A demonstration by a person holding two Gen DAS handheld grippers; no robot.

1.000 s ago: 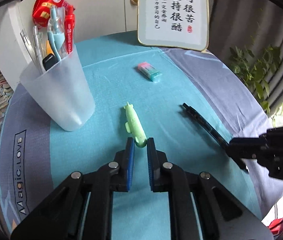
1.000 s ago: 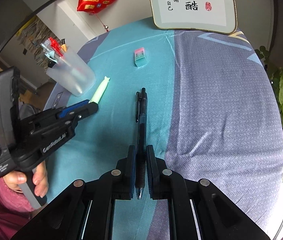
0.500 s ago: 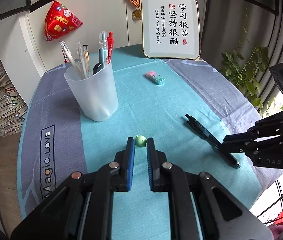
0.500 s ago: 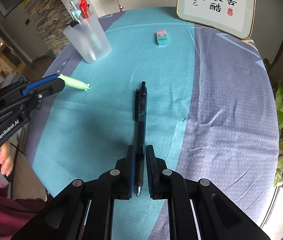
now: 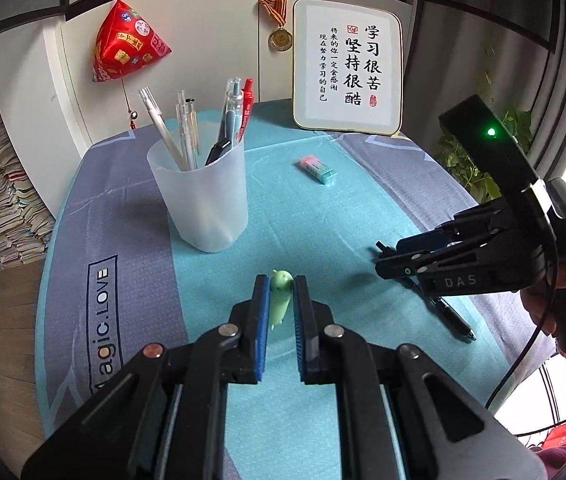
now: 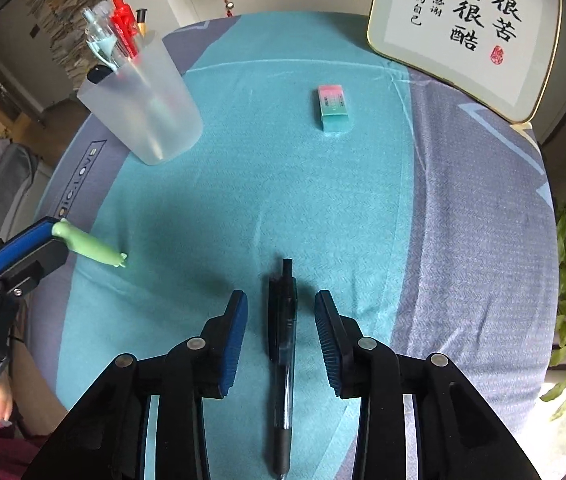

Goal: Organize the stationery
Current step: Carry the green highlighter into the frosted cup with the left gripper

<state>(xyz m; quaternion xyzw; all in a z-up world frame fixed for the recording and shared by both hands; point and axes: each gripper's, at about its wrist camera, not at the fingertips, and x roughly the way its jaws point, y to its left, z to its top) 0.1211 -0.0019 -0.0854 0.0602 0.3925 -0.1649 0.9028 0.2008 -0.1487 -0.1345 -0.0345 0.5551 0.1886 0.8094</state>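
Two hand-held grippers over a cloth-covered table (image 6: pixel 463 200) during stationery sorting.

We see a frosted pen cup (image 5: pixel 203 196) holding several pens at the far left of the cloth. Our right gripper (image 6: pixel 281 316) has its jaws spread wide on either side of the black pen (image 6: pixel 283 344), which lies flat on the cloth. Our left gripper (image 5: pixel 281 288) is clamped on the green pen (image 5: pixel 279 300), lifted above the cloth, near the cup. A pink-and-teal eraser (image 6: pixel 333 106) lies well apart, toward the framed calligraphy.
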